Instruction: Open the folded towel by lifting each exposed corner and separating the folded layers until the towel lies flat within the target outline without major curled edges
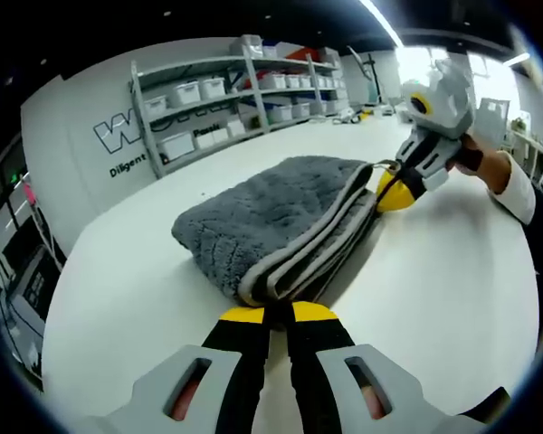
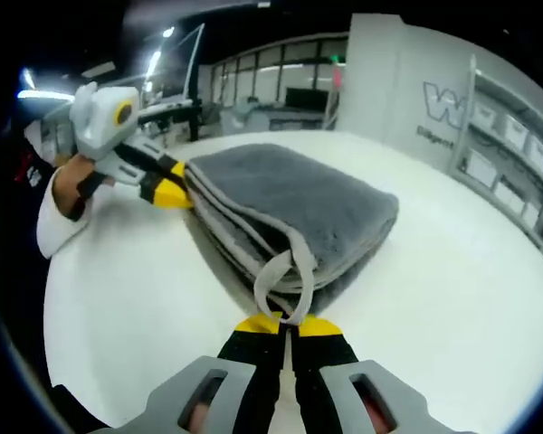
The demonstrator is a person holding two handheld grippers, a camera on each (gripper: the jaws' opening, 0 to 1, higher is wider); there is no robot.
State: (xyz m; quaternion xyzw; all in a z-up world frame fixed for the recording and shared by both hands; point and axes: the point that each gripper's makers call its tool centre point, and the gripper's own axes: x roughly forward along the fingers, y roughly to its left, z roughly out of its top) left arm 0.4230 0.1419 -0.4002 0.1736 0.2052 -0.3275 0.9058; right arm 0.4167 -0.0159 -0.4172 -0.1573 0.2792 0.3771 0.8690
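A thick grey folded towel (image 1: pixel 271 217) with pale trim lies on the white table (image 1: pixel 434 298); its stacked layer edges face me in the left gripper view. My left gripper (image 1: pixel 278 313) is shut on the towel's near corner, yellow tips pressed together. At the far corner my right gripper (image 1: pixel 391 192) pinches the trim. From the right gripper view, the towel (image 2: pixel 299 203) spreads ahead, and the right gripper (image 2: pixel 287 324) is shut on a loop of its trim. The left gripper (image 2: pixel 170 192) grips the opposite corner at the left.
Grey shelving with white bins (image 1: pixel 226 99) stands against a wall with lettering beyond the table. A hand in a white sleeve (image 1: pixel 511 181) holds the other gripper. Bare white tabletop (image 2: pixel 452 298) surrounds the towel on all sides; its rounded edge curves nearby.
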